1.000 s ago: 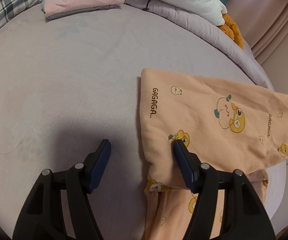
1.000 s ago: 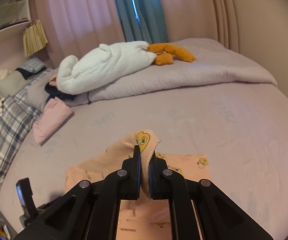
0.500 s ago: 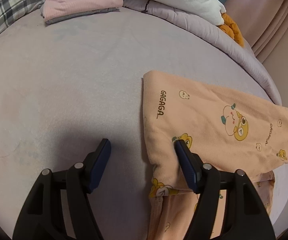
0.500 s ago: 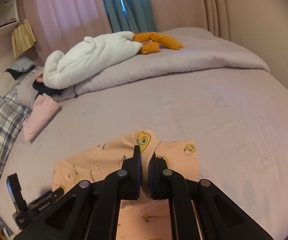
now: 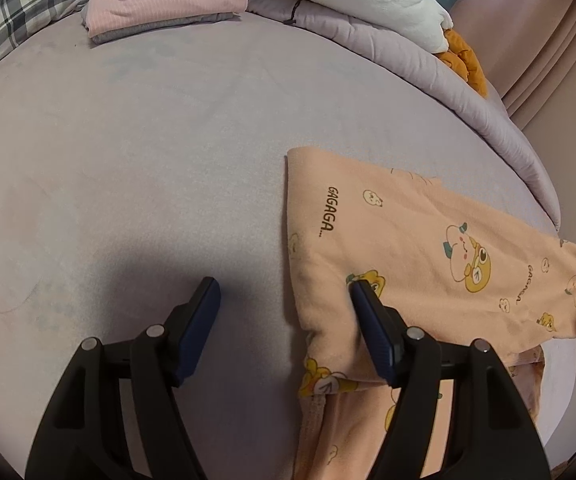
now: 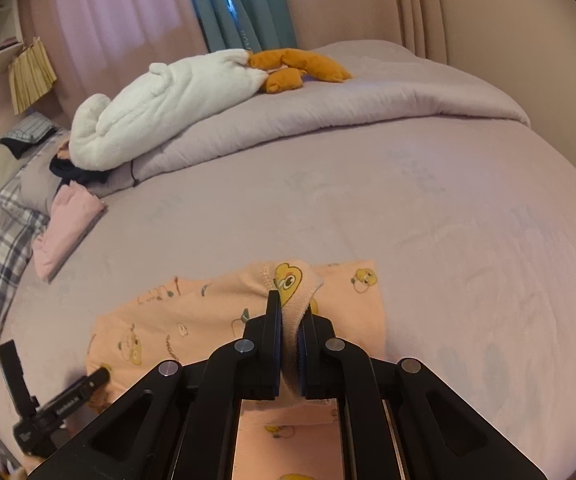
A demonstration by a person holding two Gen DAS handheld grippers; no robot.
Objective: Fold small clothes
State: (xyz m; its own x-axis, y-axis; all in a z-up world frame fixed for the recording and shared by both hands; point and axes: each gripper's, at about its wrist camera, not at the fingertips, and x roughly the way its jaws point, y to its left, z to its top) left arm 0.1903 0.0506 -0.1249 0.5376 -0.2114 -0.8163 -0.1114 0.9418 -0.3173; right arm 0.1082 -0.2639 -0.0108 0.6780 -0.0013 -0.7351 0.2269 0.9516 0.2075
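A small peach garment (image 5: pixel 408 248) with cartoon prints and "GAGAGA" lettering lies partly folded on the lilac bed (image 5: pixel 127 160). My left gripper (image 5: pixel 283 304) is open, low over the bed; its right finger (image 5: pixel 372 328) rests on the garment's near left edge, its left finger on bare sheet. My right gripper (image 6: pixel 291 320) is shut on the garment's ribbed hem (image 6: pixel 292 280) and holds it lifted over the rest of the peach garment (image 6: pixel 191 320). The left gripper also shows in the right wrist view (image 6: pixel 55 404) at lower left.
A folded pink garment (image 5: pixel 167 4) lies at the far side of the bed, by a plaid blanket (image 5: pixel 19 8). A white plush blanket (image 6: pixel 159 108), orange soft toy (image 6: pixel 300 66) and rolled lilac duvet (image 6: pixel 348 112) lie at the back. Curtains hang behind.
My right gripper has carried the held hem further over the garment, toward the left side. The left gripper has stayed open at the garment's edge, shifting only slightly.
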